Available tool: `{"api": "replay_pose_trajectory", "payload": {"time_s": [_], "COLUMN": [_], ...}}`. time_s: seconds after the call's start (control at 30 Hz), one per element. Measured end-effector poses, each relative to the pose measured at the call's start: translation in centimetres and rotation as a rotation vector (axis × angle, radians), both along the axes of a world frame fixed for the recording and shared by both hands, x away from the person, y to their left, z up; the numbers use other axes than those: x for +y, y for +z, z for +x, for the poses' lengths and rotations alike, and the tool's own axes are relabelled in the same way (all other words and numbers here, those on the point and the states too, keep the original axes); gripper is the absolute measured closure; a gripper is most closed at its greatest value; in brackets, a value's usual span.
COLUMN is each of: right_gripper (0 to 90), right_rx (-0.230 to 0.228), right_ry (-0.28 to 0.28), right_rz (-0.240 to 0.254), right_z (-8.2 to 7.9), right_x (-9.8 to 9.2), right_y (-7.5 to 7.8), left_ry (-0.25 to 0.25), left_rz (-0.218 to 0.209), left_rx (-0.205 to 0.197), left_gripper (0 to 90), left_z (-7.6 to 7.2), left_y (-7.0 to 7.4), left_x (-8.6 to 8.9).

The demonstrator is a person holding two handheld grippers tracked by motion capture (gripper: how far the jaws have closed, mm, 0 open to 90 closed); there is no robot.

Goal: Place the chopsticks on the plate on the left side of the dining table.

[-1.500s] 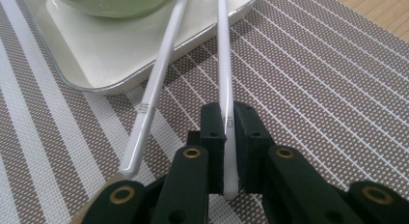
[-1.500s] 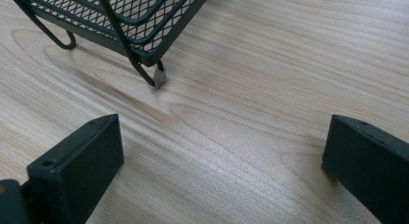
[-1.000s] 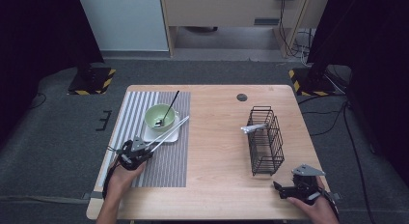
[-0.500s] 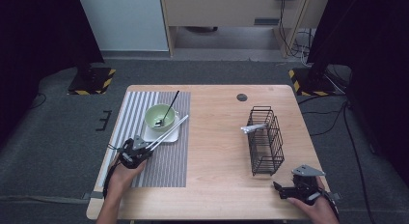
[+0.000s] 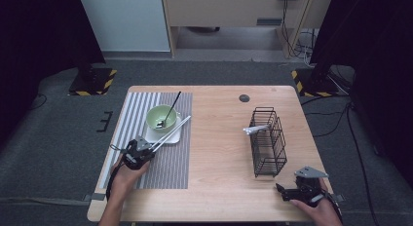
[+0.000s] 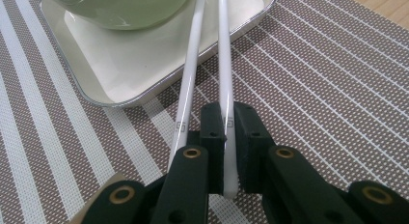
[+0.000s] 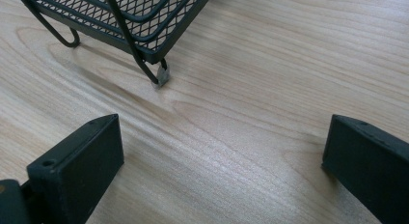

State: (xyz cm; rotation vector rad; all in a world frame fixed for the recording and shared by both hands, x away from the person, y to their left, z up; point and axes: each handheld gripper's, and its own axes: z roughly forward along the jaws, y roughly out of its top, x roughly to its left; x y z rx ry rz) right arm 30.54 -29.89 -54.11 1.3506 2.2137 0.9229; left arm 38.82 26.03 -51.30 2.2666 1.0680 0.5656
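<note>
Over striped mat (image 5: pixel 168 162), left tongs (image 6: pixel 224 137) pinch chopstick (image 6: pixel 224 64).

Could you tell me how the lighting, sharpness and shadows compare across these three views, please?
High view: table evenly lit, surroundings dark, slightly soft. Left gripper view: chopstick in the tongs sharp, with a glint along the white tray rim. Right gripper view: wire basket casts a soft shadow on the wood, near tongs blurred.

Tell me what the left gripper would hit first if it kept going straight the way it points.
Probably the white tray under the green bowl; the left gripper, shut on one chopstick, points along it toward that tray's rim.
</note>
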Motion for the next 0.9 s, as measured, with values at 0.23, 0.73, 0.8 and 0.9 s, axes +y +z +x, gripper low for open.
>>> {"api": "replay_pose_trajectory", "payload": {"time_s": [0.23, 0.73, 0.8, 0.9], "right_gripper": [0.7, 0.7, 0.7, 0.7], "right_rx": [-0.001, -0.001, 0.0, 0.0], "right_ry": [0.0, 0.0, 0.0, 0.0], "right_rz": [-0.001, -0.001, 0.0, 0.0], "right_z": [0.0, 0.0, 0.0, 0.0], "right_x": [0.0, 0.0, 0.0, 0.0], "right_y": [0.0, 0.0, 0.0, 0.0], "left_ry": [-0.001, -0.002, -0.002, 0.0], "left_rz": [-0.001, 0.003, 0.004, 0.005], "left_rx": [0.005, 0.012, 0.014, 0.014], "left_gripper": [82.8, 82.7, 82.6, 82.5], "left_z": [0.08, 0.18, 0.2, 0.21], "left_y": [-0.12, -0.26, -0.32, -0.34], "left_x": [-0.06, -0.23, -0.27, -0.31]}}
